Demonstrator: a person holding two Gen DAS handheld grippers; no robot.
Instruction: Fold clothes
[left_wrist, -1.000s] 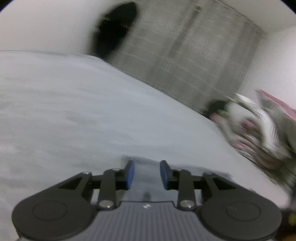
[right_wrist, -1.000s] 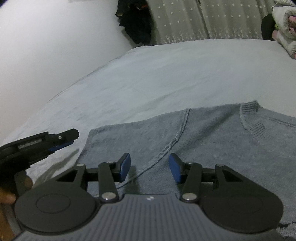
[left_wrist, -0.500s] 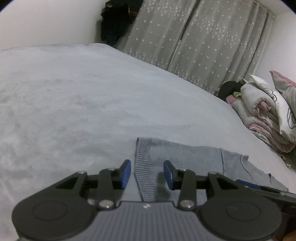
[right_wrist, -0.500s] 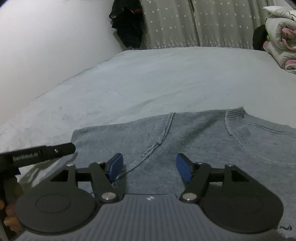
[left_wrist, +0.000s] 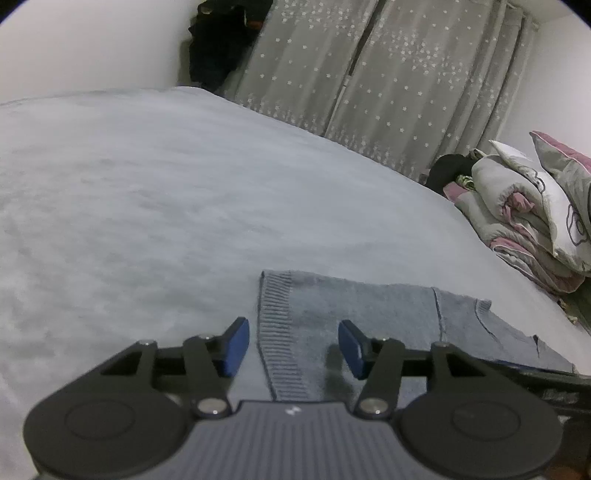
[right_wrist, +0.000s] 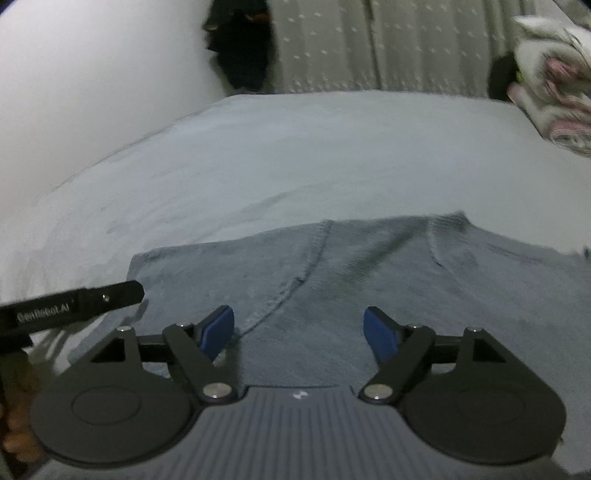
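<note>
I had the grey sweater (right_wrist: 369, 280) lying flat on the bed (left_wrist: 184, 206), at the near edge, with the rest of the light cover bare up to the far edge. My left gripper (left_wrist: 293, 347) hung over the sweater's ribbed hem (left_wrist: 277, 332); its jaws were opening, about half wide, with the blue pads (left_wrist: 234, 345) above the knit and not pressing it. My right gripper (right_wrist: 299, 334) hung over the body of the sweater near the sleeve seam (right_wrist: 291, 288), its jaws opening wide, and the cloth beneath lay loose, gripped by nothing. The collar (right_wrist: 447, 229) lay toward the far right of the sweater. Off the bed's far right corner sat a heap of folded quilts (left_wrist: 524, 218). Star-dotted curtains (left_wrist: 388, 81) hung behind the far edge, and dark clothes (left_wrist: 218, 40) hung by the wall.
</note>
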